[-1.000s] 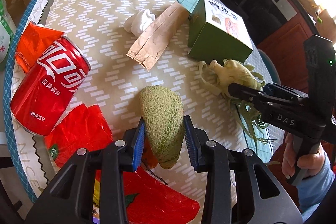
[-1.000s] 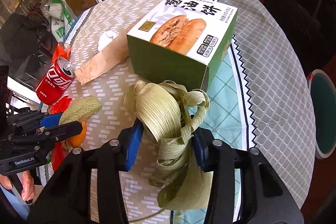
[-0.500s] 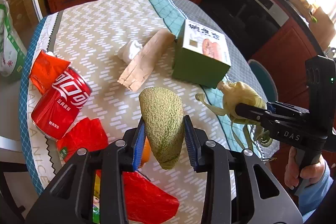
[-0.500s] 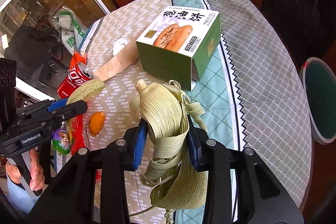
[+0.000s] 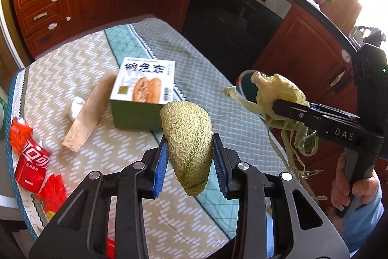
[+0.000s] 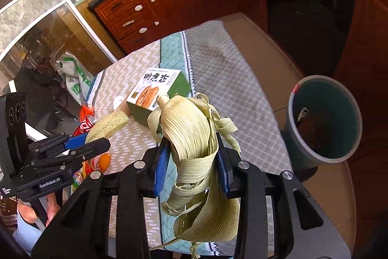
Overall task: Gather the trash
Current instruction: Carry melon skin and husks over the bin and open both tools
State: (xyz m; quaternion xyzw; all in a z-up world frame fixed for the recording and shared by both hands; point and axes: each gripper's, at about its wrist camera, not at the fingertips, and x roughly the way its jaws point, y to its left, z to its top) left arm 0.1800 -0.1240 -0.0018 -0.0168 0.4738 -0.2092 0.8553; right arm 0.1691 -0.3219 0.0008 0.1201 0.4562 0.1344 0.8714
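L gripper (image 5: 189,159) has its blue pads clamped on the melon rind (image 5: 188,142), netted skin facing the cam, rind held up in the air w/ its lower tip hanging below the pads. R gripper (image 6: 192,162) is squeezing the bundle of corn husks (image 6: 191,135), loose strips dangling under the jaws; from the L cam the same bundle shows out to the right, a hand (image 5: 351,188) wrapped round that gripper's handle. Landmark is the green food box (image 5: 143,94) on the table (image 5: 218,79): rind hangs in front of the box, nearer the cam & not touching it. Brown paper bag (image 5: 89,113) lies just left of the box, touching its left side, w/ a white crumpled tissue (image 5: 75,108) against the bag's far-left edge. Red cola can (image 5: 32,168) lies on its side well left of the box near the table edge, red wrappers (image 5: 52,191) beside it. In the R cam an orange bit of peel (image 6: 104,160) sits on the cloth in front of the box, toward the L gripper. Grey bin (image 6: 322,118) stands on the floor well right of the box, past the table edge, dark stuff inside it.
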